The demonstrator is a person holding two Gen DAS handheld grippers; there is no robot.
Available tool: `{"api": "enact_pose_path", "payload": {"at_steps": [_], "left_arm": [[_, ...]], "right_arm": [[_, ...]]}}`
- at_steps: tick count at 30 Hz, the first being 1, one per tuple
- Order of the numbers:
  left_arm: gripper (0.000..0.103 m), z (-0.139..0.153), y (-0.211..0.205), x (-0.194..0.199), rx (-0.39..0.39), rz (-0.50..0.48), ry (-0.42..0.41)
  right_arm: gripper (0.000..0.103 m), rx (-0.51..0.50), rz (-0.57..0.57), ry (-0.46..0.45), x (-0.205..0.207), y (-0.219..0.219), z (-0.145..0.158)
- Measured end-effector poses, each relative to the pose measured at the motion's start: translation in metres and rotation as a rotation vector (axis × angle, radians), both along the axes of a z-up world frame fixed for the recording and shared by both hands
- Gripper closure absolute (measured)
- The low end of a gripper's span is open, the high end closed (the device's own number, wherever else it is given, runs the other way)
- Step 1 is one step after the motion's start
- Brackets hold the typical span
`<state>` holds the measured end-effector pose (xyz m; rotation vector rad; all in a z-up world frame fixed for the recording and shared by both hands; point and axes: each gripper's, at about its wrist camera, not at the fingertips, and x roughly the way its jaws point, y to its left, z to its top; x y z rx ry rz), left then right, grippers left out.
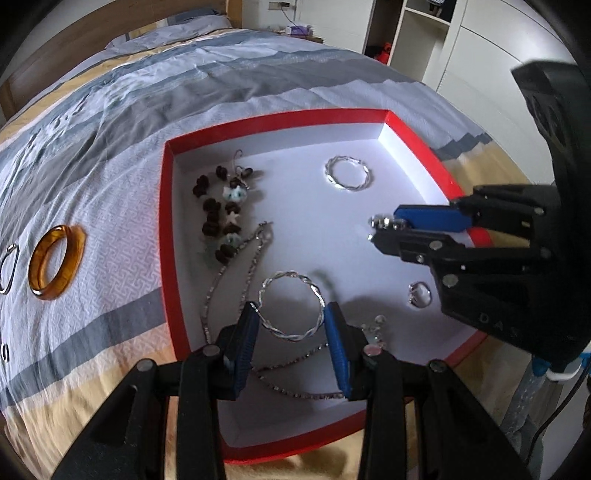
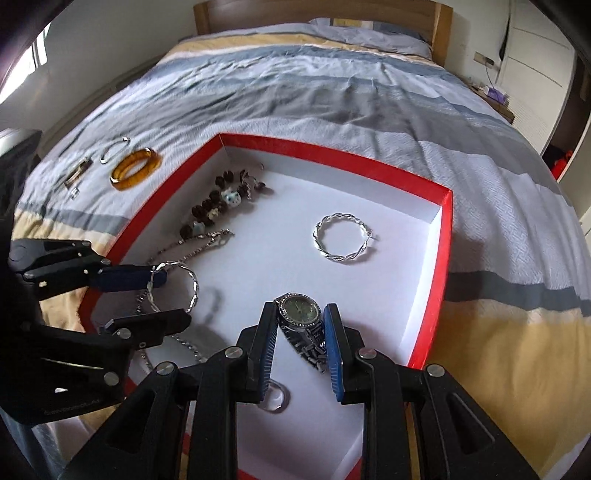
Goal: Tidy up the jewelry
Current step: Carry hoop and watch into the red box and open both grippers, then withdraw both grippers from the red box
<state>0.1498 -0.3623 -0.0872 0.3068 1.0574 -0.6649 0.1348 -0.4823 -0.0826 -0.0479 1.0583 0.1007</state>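
Both jaws clamped: left gripper [image 1: 291,325] on a twisted silver hoop [image 1: 290,304], right gripper [image 2: 301,325] on a silver wristwatch [image 2: 300,312], likely awaiting placement inside the red-rimmed box [image 2: 441,258].

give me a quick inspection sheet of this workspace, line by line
surface: bed with striped duvet; red box with white floor lies on it
job's things: in the box, beaded bracelet, chain necklace, twisted silver hoop, ring; outside it, amber bangle
clutter: small metal pieces beside the bangle
grippers: left hand-held gripper around a second twisted hoop; right hand-held gripper around a wristwatch
cables: one hanging by the far wall
surroundings: headboard, white wardrobe
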Motion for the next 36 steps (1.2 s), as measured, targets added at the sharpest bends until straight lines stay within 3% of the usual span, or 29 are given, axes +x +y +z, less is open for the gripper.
{"api": "enact_pose_path", "payload": {"at_steps": [6, 11, 15, 29, 36], "left_arm": [[0.066, 0.0, -0.002, -0.002, 0.025, -0.011, -0.016], [0.066, 0.004, 0.004, -0.003, 0.009, 0.008, 0.002], [0.066, 0.017, 0.013, -0.009, -0.011, 0.017, 0.0], [0.066, 0.104, 0.066, -0.084, -0.11, 0.02, -0.075], [0.066, 0.151, 0.116, -0.131, -0.108, 0.061, -0.187]], "right_arm": [[0.078, -0.015, -0.008, 0.024, 0.001, -0.001, -0.002], [0.066, 0.001, -0.042, 0.023, -0.005, -0.006, 0.005], [0.065, 0.004, -0.069, 0.004, -0.017, -0.01, 0.019], [0.063, 0.001, -0.11, -0.114, -0.108, 0.03, 0.096], [0.061, -0.006, -0.097, -0.186, -0.155, 0.067, 0.133]]}}
